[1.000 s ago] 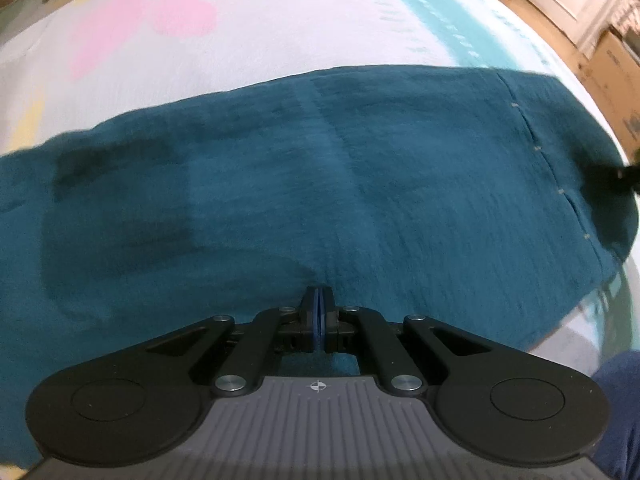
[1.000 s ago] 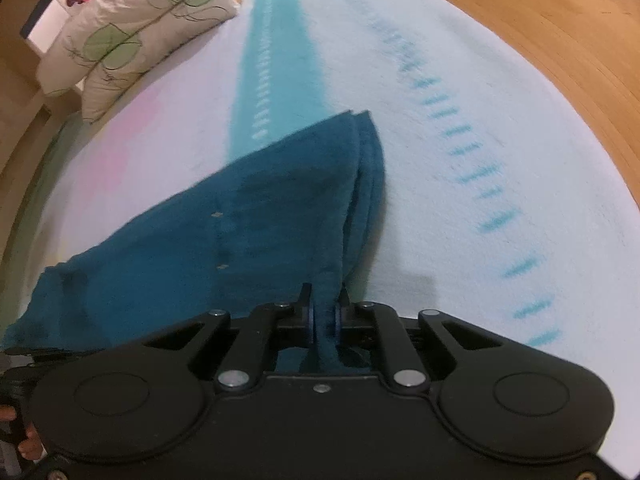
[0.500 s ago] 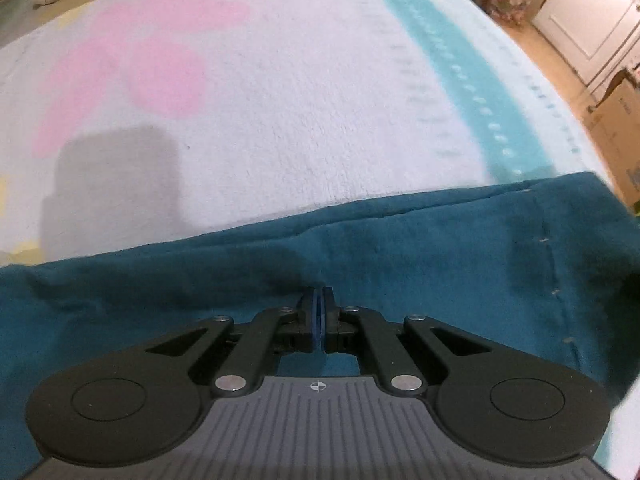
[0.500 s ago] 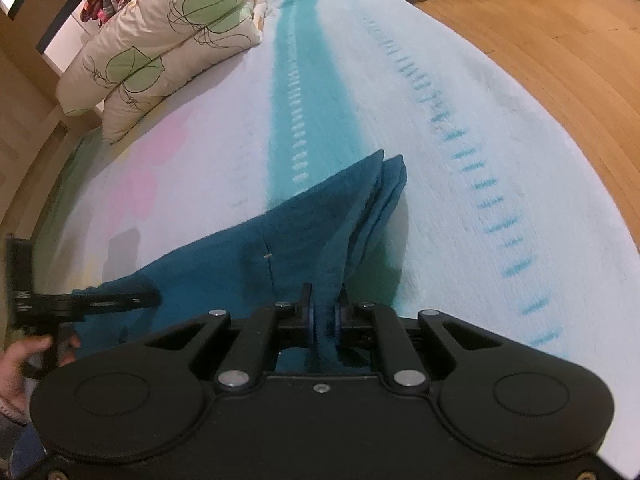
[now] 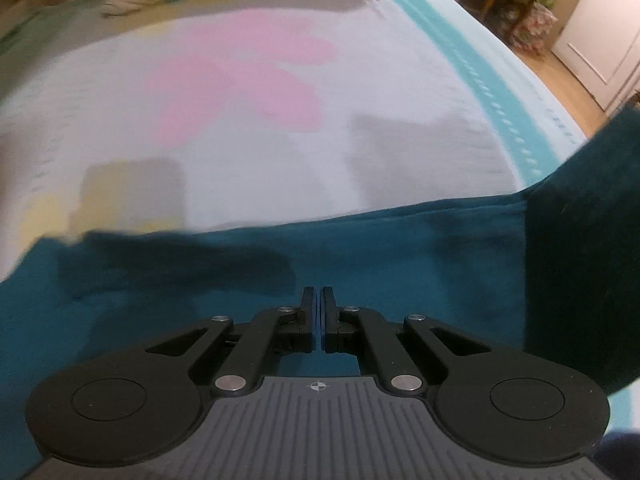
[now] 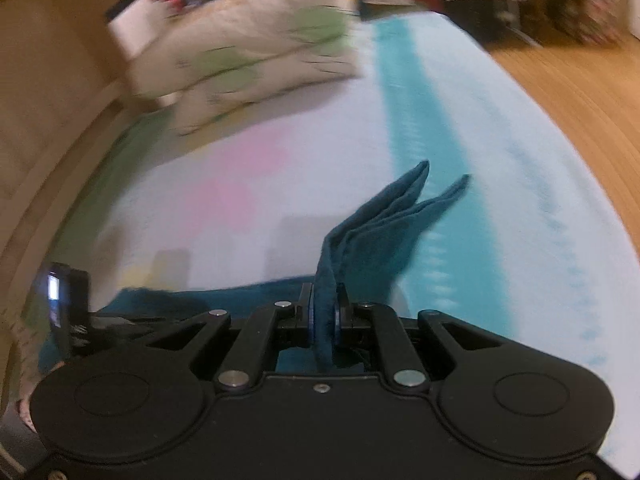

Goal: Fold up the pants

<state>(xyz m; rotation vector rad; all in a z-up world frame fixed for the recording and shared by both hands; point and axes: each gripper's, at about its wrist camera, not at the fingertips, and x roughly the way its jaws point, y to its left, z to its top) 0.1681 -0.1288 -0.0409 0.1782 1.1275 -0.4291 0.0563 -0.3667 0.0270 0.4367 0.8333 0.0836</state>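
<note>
Right wrist: pants [image 6: 384, 224] pinched inside right hand-held gripper [image 6: 323, 316].

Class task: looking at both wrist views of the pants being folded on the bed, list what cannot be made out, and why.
- Left wrist view: whether the left gripper pinches the teal pants; closed fingers hide it.
- Right wrist view: the pillows' print, motion-blurred.
- Right wrist view: the pants below the right gripper, hidden by its body.

A bed [image 5: 256, 160] covered by a pale blanket with pink shapes and a turquoise stripe carries teal pants [image 5: 400, 256] spread across its near part and leaf-print pillows [image 6: 248, 52] at the far end.
</note>
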